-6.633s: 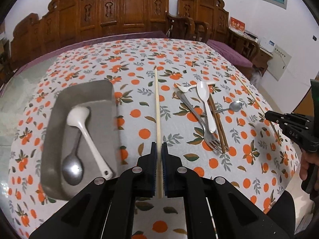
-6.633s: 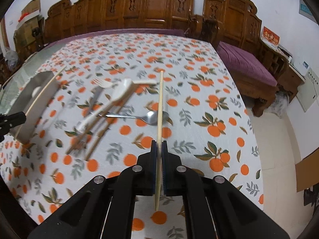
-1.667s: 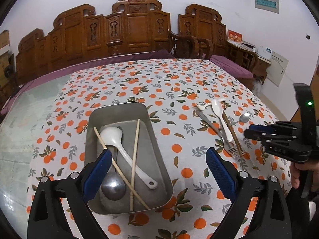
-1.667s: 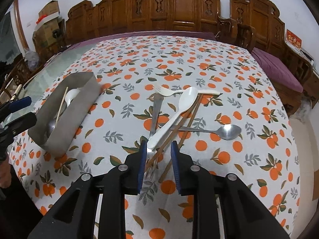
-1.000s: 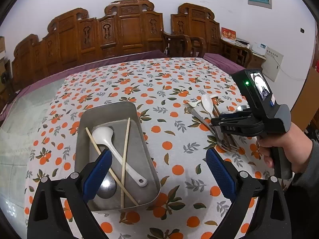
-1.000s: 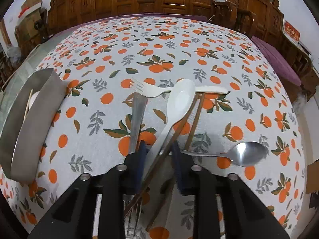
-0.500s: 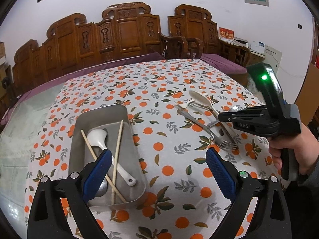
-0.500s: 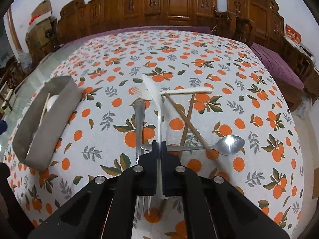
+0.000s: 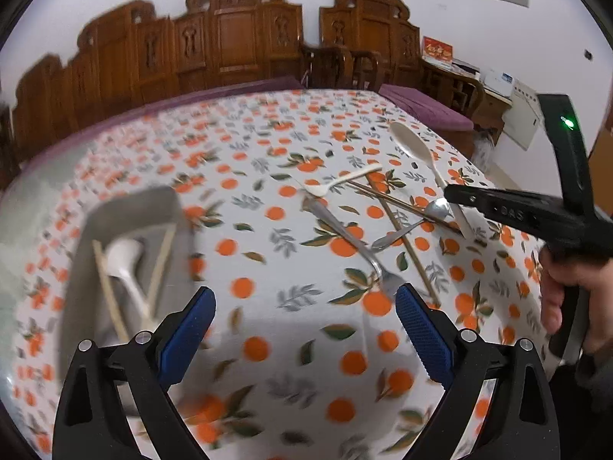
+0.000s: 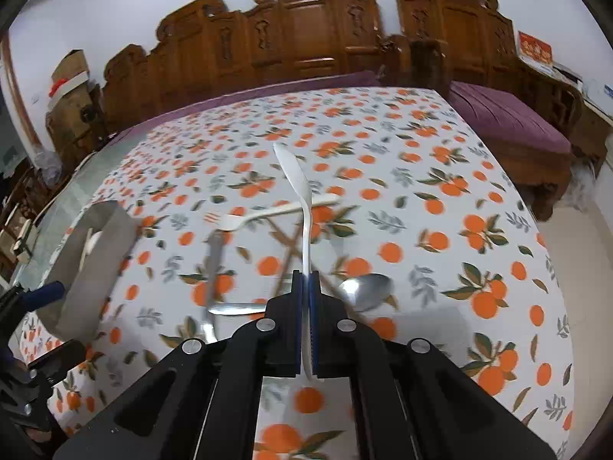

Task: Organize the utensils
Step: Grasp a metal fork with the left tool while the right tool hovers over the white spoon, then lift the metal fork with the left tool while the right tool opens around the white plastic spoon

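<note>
My right gripper (image 10: 306,278) is shut on the handle of a white plastic spoon (image 10: 297,180), held edge-on above the table; the same white spoon (image 9: 412,145) shows in the left wrist view, lifted in that right gripper (image 9: 454,195). Below it on the cloth lie a white plastic fork (image 10: 260,216), a metal fork (image 9: 345,237), a metal spoon (image 10: 366,285) and brown chopsticks (image 9: 398,207). The grey metal tray (image 9: 126,211) at the left holds a white ladle (image 9: 124,260), two pale chopsticks and a partly hidden metal spoon. My left gripper (image 9: 304,306) stands open over bare cloth.
The table wears a white cloth printed with oranges (image 9: 268,134). Carved wooden chairs (image 10: 306,30) line its far side, and a purple-cushioned bench (image 10: 509,122) stands off the right edge. A person's hand (image 9: 571,299) grips the right tool's handle.
The right gripper closed on the white spoon's handle and lifted it off the pile. The left gripper, still open, drifted to the right, away from the tray.
</note>
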`<state>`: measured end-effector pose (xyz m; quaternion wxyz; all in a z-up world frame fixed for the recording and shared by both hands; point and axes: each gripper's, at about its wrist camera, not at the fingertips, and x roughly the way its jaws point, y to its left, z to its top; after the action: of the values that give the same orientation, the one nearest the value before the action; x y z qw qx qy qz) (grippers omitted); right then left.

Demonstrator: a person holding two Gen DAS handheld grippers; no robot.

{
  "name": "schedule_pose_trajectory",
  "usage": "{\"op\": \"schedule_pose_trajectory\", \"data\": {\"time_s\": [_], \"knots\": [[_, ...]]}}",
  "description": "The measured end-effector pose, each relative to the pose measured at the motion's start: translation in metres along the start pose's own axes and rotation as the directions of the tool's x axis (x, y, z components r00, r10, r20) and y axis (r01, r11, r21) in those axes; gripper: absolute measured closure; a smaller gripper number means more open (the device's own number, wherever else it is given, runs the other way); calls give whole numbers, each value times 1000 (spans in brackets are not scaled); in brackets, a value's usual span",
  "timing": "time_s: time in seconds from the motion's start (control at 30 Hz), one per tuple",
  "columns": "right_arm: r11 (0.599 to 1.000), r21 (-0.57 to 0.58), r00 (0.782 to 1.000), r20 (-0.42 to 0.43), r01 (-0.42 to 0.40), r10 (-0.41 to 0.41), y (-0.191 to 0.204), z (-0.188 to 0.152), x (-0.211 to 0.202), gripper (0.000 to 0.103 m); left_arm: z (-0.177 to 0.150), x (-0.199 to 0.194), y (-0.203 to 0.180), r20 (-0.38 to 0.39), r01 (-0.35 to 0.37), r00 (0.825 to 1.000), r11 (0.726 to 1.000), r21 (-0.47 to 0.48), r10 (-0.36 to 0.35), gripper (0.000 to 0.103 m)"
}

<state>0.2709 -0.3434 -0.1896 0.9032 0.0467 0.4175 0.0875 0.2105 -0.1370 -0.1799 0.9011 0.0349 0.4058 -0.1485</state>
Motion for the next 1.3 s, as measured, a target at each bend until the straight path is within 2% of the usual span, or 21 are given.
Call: {"op": "schedule_pose_trajectory", "data": {"time_s": [0.27,0.53,0.73,0.8,0.93,1.0,1.07,1.3], "knots": [[1000,16,1000,-8,-11,11,-14,2,5,99,12,56,-24,-77,-11,997,1000,7,12,12],[999,3,999,-10,-37,37,-5,4,6,99,18,91,-48,-151,-62,986,996,62,71,24],[999,0,999,-5,-44,44,-1,7,5,99,21,98,-47,-166,-64,984,997,32,68,47],[999,-1,999,-2,-48,48,-1,7,4,99,20,95,-47,-168,-61,984,998,35,66,62],[998,-13,998,0,-56,56,6,7,4,99,18,90,-40,-179,-70,981,997,44,76,77],[998,-25,998,-5,-56,56,11,7,4,99,17,88,-35,-185,-75,979,996,39,81,90],[997,-39,998,-8,-60,59,17,6,5,99,16,87,-29,-190,-81,978,996,38,86,96],[993,-82,996,-41,-81,78,33,3,10,99,12,80,-11,-194,-85,977,995,44,92,97]]}}
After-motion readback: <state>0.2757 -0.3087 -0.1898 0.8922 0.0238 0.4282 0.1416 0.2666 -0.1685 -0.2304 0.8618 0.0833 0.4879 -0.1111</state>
